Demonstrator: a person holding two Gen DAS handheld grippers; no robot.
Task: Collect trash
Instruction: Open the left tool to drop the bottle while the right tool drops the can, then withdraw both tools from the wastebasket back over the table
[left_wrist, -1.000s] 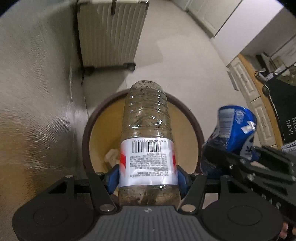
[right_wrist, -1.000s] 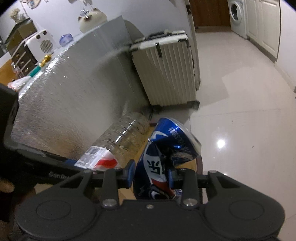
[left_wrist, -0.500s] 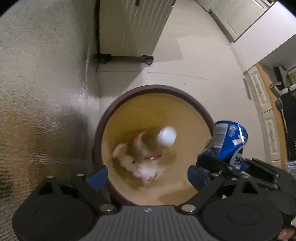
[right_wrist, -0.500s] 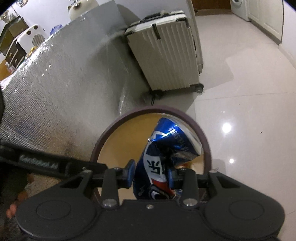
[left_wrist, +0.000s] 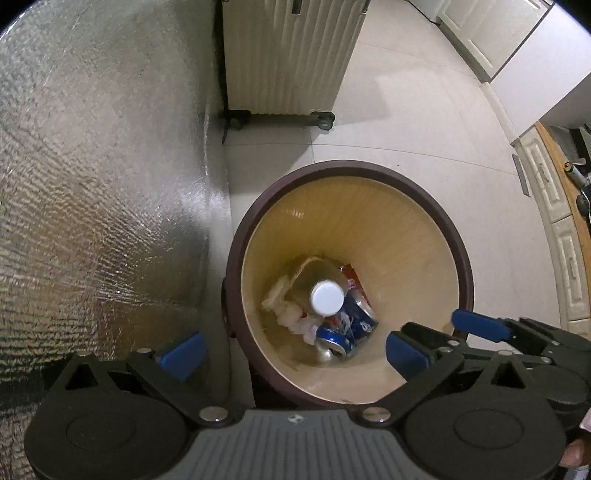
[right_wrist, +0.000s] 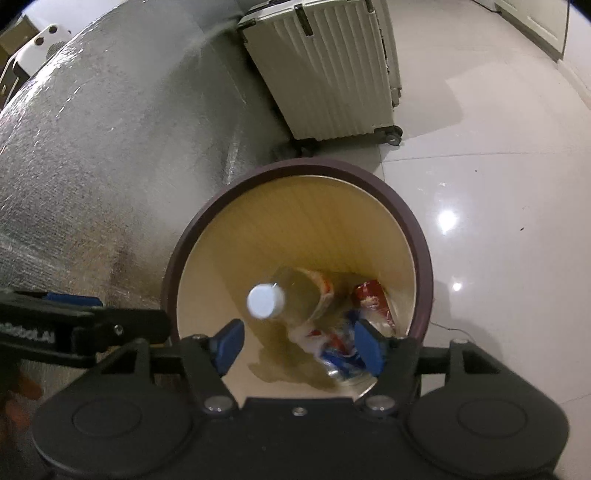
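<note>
Both the left gripper (left_wrist: 291, 352) and right gripper (right_wrist: 297, 347) have just been opening their fingers, nothing between them now, bottle (left_wrist: 321, 291) and can (left_wrist: 341, 332) down in the bin (left_wrist: 469, 266), so bumping its 6 o'clock rim might tip it.

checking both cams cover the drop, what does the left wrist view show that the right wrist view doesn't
Only the left wrist view: the cabinet drawers at the right edge and the right tool from outside, jaws just opened, empty.

Only the right wrist view: a white appliance beyond the foil sheet and the left tool from outside.

Both: the bin, the bottle, the blue can and the red wrapper inside it, the suitcase, the foil sheet.
</note>
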